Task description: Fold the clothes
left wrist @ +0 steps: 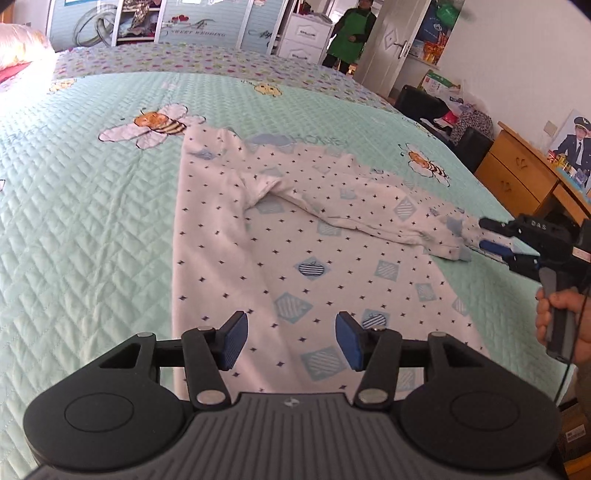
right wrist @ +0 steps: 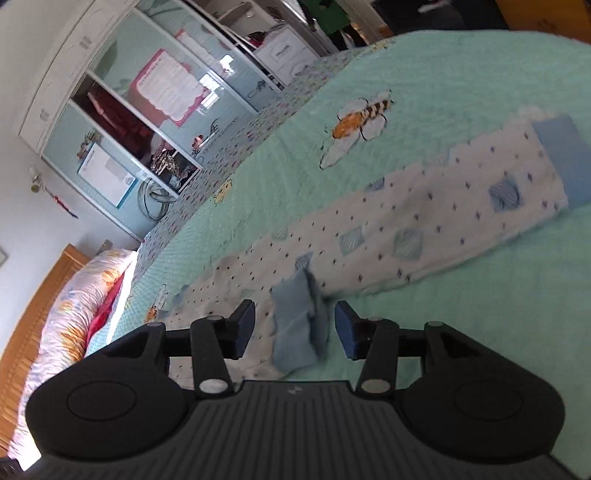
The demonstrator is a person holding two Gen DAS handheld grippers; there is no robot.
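**Sleeve cuff between open jaws, body spread on the bed**

Your white patterned garment lies flat on the green quilted bed, its body running from 6 o'clock up toward 12 in the left wrist view. One long sleeve trails out toward 3 o'clock, ending in a pale blue cuff.

Your right gripper sits at that cuff. Its jaws stand apart at a middling width, and the cuff lies in the gap between them, but the pads do not press on it. In the left wrist view the same gripper reaches in from 3 o'clock, its tips at the sleeve end, with your hand on the handle below. The right wrist picture is blurred, so whether one pad brushes the cloth cannot be told.

Your left gripper hovers over the near end of the body at 6 o'clock, its jaws moderately wide and holding nothing. The blue pads sit clear above the fabric. That placement makes sense as a ready position: close enough to pin or lift the near edge when the fold needs a second anchor.

The sleeve lies stretched away from the body rather than across it, so by my reading the folding has barely started. Someone in a green apron stands at 12 o'clock by the doorway, well apart from the bed.
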